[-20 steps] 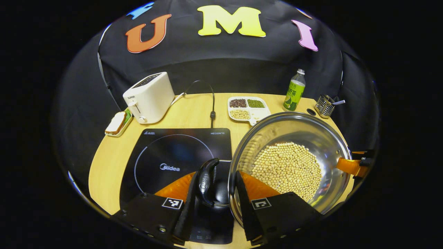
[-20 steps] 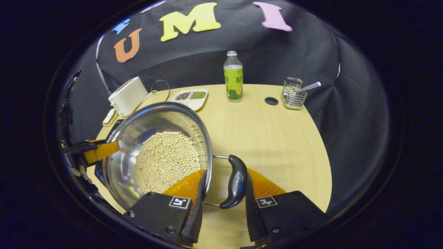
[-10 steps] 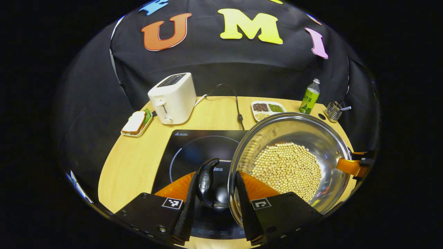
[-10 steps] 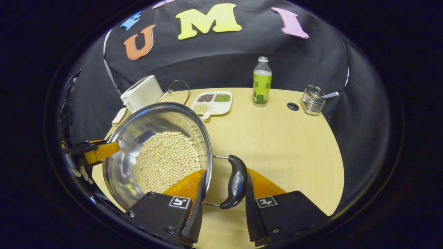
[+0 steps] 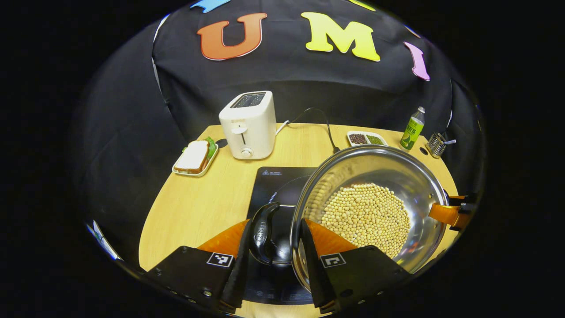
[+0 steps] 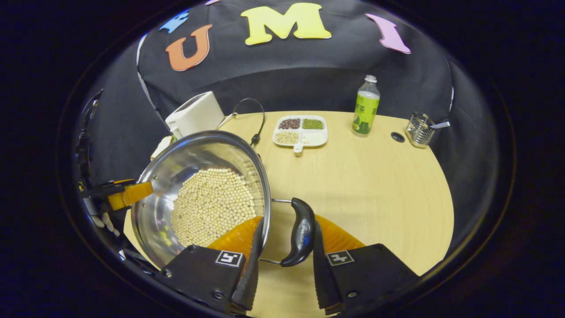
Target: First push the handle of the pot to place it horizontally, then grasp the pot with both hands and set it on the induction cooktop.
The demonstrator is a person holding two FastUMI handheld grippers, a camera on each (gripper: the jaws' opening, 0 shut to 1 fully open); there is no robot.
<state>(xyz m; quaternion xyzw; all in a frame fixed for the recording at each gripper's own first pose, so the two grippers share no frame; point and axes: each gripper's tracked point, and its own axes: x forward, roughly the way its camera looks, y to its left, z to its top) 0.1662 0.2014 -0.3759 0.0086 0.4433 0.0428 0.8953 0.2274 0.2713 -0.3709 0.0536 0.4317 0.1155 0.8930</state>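
Observation:
A steel pot (image 5: 388, 170) holding soybeans (image 5: 366, 218) is held between both grippers. My left gripper (image 5: 273, 247) is shut on its black left handle (image 5: 262, 232) and the rim, with one finger inside the pot. The black induction cooktop (image 5: 273, 183) lies just beneath that handle and the pot's left edge. In the right gripper view my right gripper (image 6: 284, 249) is shut the same way on the other black handle (image 6: 302, 232) and the rim of the pot (image 6: 176, 163). The left gripper (image 6: 128, 194) and a hand (image 6: 103, 221) show at the far side.
A white toaster (image 5: 248, 124) with its cord (image 5: 324, 123) stands behind the cooktop, a sandwich plate (image 5: 193, 156) to its left. On the right of the table are a divided dish of beans (image 6: 300, 130), a green bottle (image 6: 364, 107), a wire holder (image 6: 419, 129) and a cable hole (image 6: 397, 137).
Both grippers have carried the pot leftward across the table. The cooktop has slid from left of the pot to beneath its left side. Both grips are unchanged.

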